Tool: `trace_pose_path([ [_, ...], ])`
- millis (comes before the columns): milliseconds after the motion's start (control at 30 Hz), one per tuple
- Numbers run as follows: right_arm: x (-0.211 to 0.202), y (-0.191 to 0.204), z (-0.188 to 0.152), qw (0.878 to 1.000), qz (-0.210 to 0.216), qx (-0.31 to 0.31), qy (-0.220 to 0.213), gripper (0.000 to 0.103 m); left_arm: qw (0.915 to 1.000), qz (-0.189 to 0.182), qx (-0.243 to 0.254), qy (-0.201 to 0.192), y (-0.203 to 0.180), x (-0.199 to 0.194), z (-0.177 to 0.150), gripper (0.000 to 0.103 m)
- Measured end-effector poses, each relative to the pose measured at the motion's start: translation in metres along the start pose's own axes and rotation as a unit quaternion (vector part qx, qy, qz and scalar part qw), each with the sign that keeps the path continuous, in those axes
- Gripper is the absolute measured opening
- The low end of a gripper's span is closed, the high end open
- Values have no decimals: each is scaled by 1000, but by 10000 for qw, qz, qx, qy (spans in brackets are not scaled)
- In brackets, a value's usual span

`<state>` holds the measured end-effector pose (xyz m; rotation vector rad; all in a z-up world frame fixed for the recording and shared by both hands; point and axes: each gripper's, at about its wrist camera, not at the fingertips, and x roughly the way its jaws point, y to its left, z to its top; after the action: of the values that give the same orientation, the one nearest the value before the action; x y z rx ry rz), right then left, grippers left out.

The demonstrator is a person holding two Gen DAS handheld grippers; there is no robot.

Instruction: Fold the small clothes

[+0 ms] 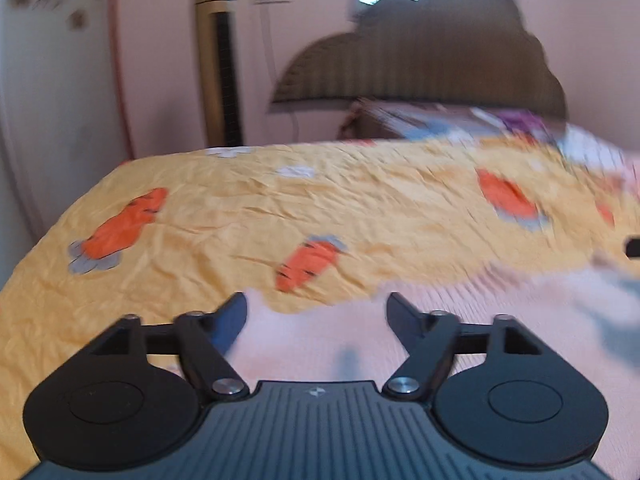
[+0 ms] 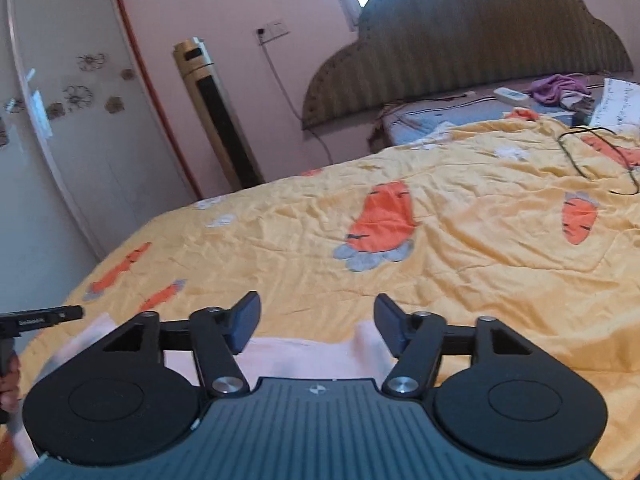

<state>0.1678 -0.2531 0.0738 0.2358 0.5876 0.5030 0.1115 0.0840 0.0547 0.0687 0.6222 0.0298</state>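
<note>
A pale pink garment [image 1: 328, 340] lies flat on the yellow carrot-print quilt [image 1: 280, 208], under and ahead of my left gripper [image 1: 316, 312], which is open and empty just above it. The left wrist view is blurred. In the right wrist view the same pink garment [image 2: 312, 356] lies below my right gripper [image 2: 316, 320], also open and empty, near the garment's far edge. The left gripper's tip [image 2: 60, 314] shows at the left edge of the right wrist view.
The quilt [image 2: 440, 248] covers a bed with a dark scalloped headboard [image 2: 480, 40]. A black cable [image 2: 592, 156], a purple cloth [image 2: 556, 88] and a white remote [image 2: 510, 96] lie near the head. A gold tower fan [image 2: 216, 112] and a wardrobe [image 2: 72, 120] stand left.
</note>
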Motion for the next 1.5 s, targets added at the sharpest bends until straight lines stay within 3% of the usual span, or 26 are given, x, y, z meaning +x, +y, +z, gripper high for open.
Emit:
trace_pose_path([
  [67, 13, 21, -12, 9987, 167, -344, 340, 71, 9974, 255, 409, 528, -15, 31, -18, 78],
  [167, 54, 33, -41, 9888, -267, -937, 1134, 71, 9974, -36, -201, 690, 7, 43, -20, 86],
  [233, 58, 34, -44, 9890, -311, -987, 1056, 74, 9968, -109, -212, 758, 11, 47, -18, 91],
  [367, 58, 39, -44, 9876, -367, -1088, 1071, 76, 9978, 110, -201, 625, 5, 35, -22, 91],
  [433, 57, 37, -46, 9885, -337, -1043, 1040, 76, 9973, 466, -433, 378, 7, 10, -25, 90],
  [533, 54, 35, -49, 9908, -280, -920, 952, 76, 9935, 274, -1099, 59, 23, -39, -40, 90],
  [600, 53, 33, -49, 9919, -263, -860, 895, 76, 9873, 287, -1561, -49, 32, -70, -58, 90],
  [667, 52, 33, -49, 9924, -264, -830, 867, 76, 9754, 480, -2147, -124, 45, -98, -83, 90],
  [800, 53, 36, -49, 9918, -308, -868, 891, 78, 9392, 746, -3346, 187, 68, -122, -135, 91],
  [833, 54, 36, -49, 9916, -316, -880, 895, 78, 9353, 703, -3463, 199, 70, -124, -143, 91],
  [867, 53, 36, -49, 9915, -320, -883, 895, 78, 9390, 707, -3366, 63, 68, -128, -146, 91],
  [933, 54, 36, -49, 9916, -315, -878, 891, 78, 9435, 716, -3228, 237, 64, -125, -141, 91],
  [1000, 53, 36, -49, 9917, -319, -878, 888, 78, 9400, 449, -3376, 205, 65, -123, -137, 92],
  [1067, 53, 36, -49, 9917, -322, -876, 885, 78, 9295, 117, -3681, 200, 66, -117, -135, 102],
  [1233, 53, 36, -50, 9920, -341, -861, 856, 78, 9030, 138, -4293, -33, 67, -106, -136, 103],
  [1267, 53, 36, -50, 9921, -344, -856, 847, 78, 9038, 183, -4275, -82, 66, -104, -136, 102],
  [1400, 52, 36, -50, 9924, -345, -849, 823, 78, 9291, 691, -3634, 6, 46, -99, -128, 100],
  [1433, 51, 36, -50, 9925, -342, -840, 815, 78, 9349, 895, -3436, 25, 39, -99, -127, 94],
  [1467, 51, 36, -50, 9927, -335, -833, 810, 78, 9370, 1108, -3312, 0, 33, -99, -127, 80],
  [1500, 50, 35, -49, 9928, -328, -825, 805, 78, 9379, 1335, -3200, -53, 28, -99, -129, 75],
])
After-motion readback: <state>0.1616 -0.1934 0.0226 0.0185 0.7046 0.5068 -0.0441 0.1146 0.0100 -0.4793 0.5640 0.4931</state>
